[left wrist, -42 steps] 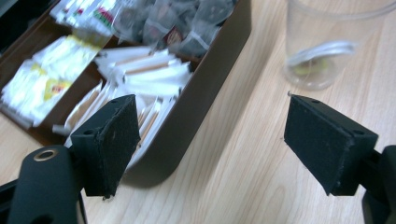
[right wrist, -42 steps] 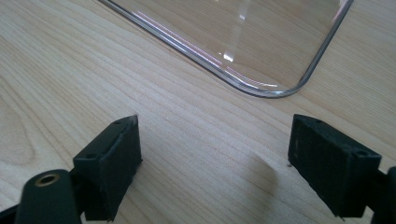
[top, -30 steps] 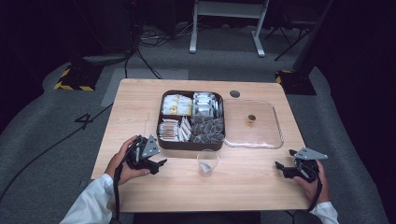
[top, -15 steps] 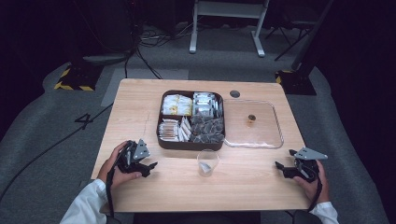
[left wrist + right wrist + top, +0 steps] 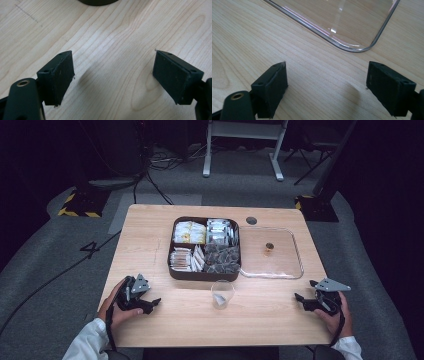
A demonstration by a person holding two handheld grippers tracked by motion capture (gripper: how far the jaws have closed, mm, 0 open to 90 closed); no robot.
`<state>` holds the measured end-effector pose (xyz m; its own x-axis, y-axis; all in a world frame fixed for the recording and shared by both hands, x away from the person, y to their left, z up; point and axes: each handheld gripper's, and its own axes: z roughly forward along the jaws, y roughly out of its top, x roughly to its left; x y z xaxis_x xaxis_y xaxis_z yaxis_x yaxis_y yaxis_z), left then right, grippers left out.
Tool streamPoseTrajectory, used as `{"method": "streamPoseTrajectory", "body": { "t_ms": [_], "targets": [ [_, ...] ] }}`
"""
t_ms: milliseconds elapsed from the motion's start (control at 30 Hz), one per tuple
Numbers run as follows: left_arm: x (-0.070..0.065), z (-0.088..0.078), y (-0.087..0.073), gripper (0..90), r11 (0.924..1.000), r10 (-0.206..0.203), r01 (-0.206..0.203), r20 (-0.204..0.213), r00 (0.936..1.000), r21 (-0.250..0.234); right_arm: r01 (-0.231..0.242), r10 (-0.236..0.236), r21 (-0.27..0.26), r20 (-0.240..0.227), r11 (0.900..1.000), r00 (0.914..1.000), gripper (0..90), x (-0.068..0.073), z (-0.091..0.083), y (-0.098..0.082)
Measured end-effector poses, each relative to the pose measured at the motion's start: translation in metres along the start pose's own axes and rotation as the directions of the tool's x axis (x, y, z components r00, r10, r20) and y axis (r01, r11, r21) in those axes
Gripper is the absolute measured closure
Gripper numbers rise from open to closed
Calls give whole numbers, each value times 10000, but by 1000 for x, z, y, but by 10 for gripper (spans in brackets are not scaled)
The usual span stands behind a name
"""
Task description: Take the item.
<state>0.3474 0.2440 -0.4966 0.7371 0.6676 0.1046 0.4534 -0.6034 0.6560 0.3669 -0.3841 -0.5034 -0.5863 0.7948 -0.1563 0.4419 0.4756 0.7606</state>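
Left gripper (image 5: 150, 303) sits low over the near-left part of the light wooden table (image 5: 150, 235), jaws spread wide, nothing between them. Right gripper (image 5: 304, 300) is at the near-right edge, jaws also apart and empty. Small clear plastic cup (image 5: 222, 293), something small in it, stands near the front edge's middle, just before the dark brown compartment tray of sachets (image 5: 205, 275). Risks: the cup is light, so one jaw clipping its rim tips it. Clear flat lid (image 5: 272, 252) lies beside the tray, easy to misjudge and knock.
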Motion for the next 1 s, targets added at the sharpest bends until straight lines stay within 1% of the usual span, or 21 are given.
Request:
{"method": "streamPoseTrajectory", "body": {
  "t_ms": [67,133,167,200,267,300,600,700,1000],
  "targets": [
    [2,-1,-4,176,9996,-222,223,103,9997,-162,-1,1,2,-2,10000,10000,175,0,0,0],
    [4,-1,-10,176,9972,-640,651,312,9975,-367,11,-11,-3,6,10000,10000,175,0,0,0],
    [6,-1,-12,174,9952,-866,885,430,9953,-424,44,-44,-4,13,10000,10000,176,0,0,0],
    [8,-1,-14,175,9911,-1246,1269,546,9907,-411,53,-53,-10,15,10000,10000,176,0,0,0],
    [8,-2,-16,167,9921,-1175,1194,486,9919,-384,59,-59,-24,3,10000,10000,177,0,0,0],
    [8,-2,-16,166,9911,-1250,1271,508,9909,-400,51,-51,-9,-10,10000,10000,178,0,0,0],
    [8,-3,-17,165,9917,-1208,1227,478,9915,-379,88,-88,-27,-9,10000,10000,178,0,0,0],
    [8,-2,-17,162,9911,-1248,1270,547,9907,-391,103,-103,-31,48,9999,9999,177,1,-1,0],
    [9,-2,-16,160,9910,-1257,1280,551,9905,-390,94,-94,-28,22,10000,10000,177,1,0,0]
  ]
}}
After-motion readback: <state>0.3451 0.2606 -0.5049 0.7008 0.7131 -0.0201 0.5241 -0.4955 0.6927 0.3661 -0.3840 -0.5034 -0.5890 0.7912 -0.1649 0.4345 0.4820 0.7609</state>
